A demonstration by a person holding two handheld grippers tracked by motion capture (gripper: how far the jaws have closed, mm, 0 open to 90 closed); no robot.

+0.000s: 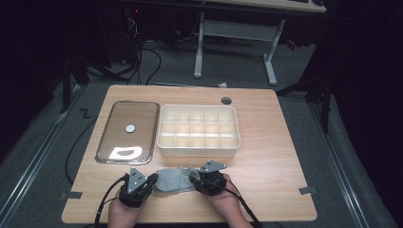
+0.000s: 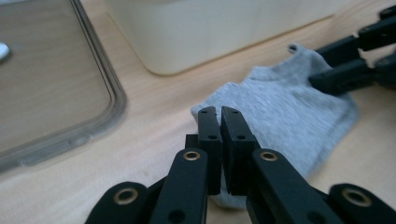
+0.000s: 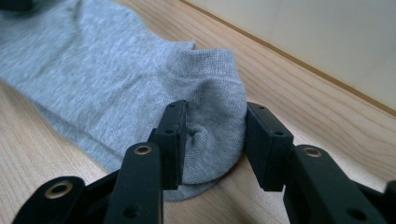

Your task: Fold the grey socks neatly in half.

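the grey sock (image 1: pixel 173 179) lies flat on the table (image 1: pixel 266 166), just in front of the white box (image 1: pixel 198 129). the left gripper (image 2: pixel 219 114) is clamped on one sock end. the right gripper (image 3: pixel 215 135) straddles the other end, jaws parted.

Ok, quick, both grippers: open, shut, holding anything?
Left gripper: jaws nearly together, shut on the near edge of the grey sock.
Right gripper: open, jaws either side of the sock's end, not clamped.

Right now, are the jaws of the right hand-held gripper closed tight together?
No, the right hand-held gripper has its jaws apart, with the grey sock bunched between them.
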